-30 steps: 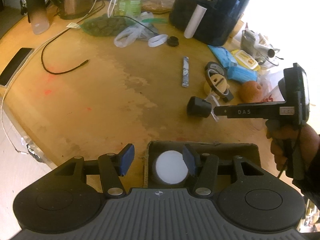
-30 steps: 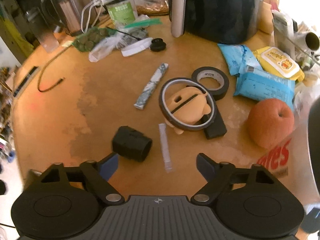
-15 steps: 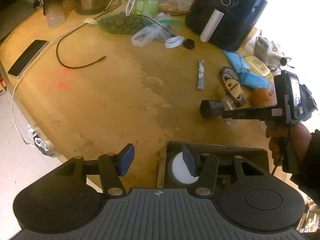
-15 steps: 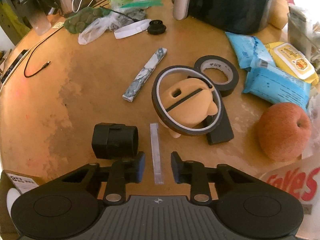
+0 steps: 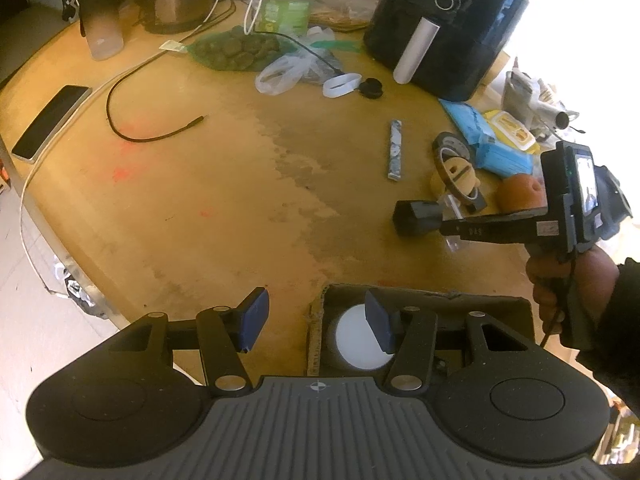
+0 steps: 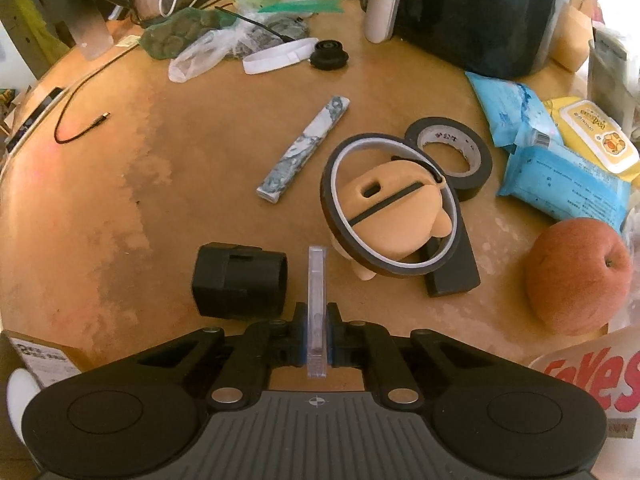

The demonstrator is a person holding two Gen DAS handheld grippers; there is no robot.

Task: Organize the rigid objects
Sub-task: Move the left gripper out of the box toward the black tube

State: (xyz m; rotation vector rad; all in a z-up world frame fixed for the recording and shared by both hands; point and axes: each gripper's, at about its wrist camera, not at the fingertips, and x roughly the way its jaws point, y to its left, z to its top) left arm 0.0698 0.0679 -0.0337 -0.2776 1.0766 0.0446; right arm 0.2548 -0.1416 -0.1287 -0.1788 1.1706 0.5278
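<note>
My right gripper (image 6: 316,338) points down at the table, its jaws closing on a clear plastic strip (image 6: 316,280). Both pads press the strip's near end, and the rest sticks out forward. A black cylinder (image 6: 240,280) lies just left of it. In the left wrist view the right gripper (image 5: 446,226) reaches in from the right, beside the black cylinder (image 5: 416,216). My left gripper (image 5: 316,322) is open with nothing between its pads. It hangs over the left edge of a cardboard box (image 5: 448,298) that holds a white round object (image 5: 356,338).
Beyond the strip are an orange toy (image 6: 394,216) ringed by a tape roll, a black tape roll (image 6: 450,148), a marbled stick (image 6: 306,148), an apple (image 6: 578,276) and blue packets (image 6: 560,184). An air fryer (image 5: 444,28), bags, a cable (image 5: 148,134) and a phone (image 5: 50,122) lie further off.
The right gripper came down over the clear strip and its wide jaws closed onto it. The left gripper's gap is unchanged.
</note>
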